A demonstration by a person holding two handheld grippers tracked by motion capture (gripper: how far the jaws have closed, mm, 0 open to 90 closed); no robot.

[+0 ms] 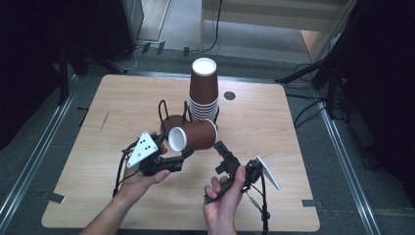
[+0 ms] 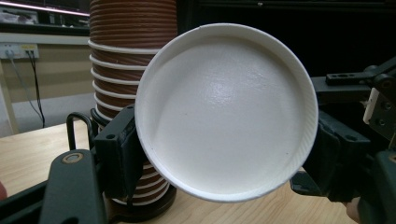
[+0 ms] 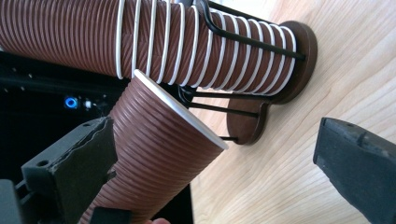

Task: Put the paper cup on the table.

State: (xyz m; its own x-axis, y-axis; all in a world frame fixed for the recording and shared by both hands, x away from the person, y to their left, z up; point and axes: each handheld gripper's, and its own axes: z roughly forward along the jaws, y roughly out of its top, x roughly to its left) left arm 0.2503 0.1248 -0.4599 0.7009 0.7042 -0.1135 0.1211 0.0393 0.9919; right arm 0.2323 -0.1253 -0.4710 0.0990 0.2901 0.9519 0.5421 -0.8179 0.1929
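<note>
High view, cup lying sideways, mouth facing left

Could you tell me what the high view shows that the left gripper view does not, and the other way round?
The high view takes in the whole light wooden table, both hands, and the right gripper, open beside the cup. The left gripper view looks straight into the white inside of the ribbed brown paper cup, clamped at its rim by the black pads. Both show that cup and the stack of brown ribbed cups in its black wire holder.
</note>
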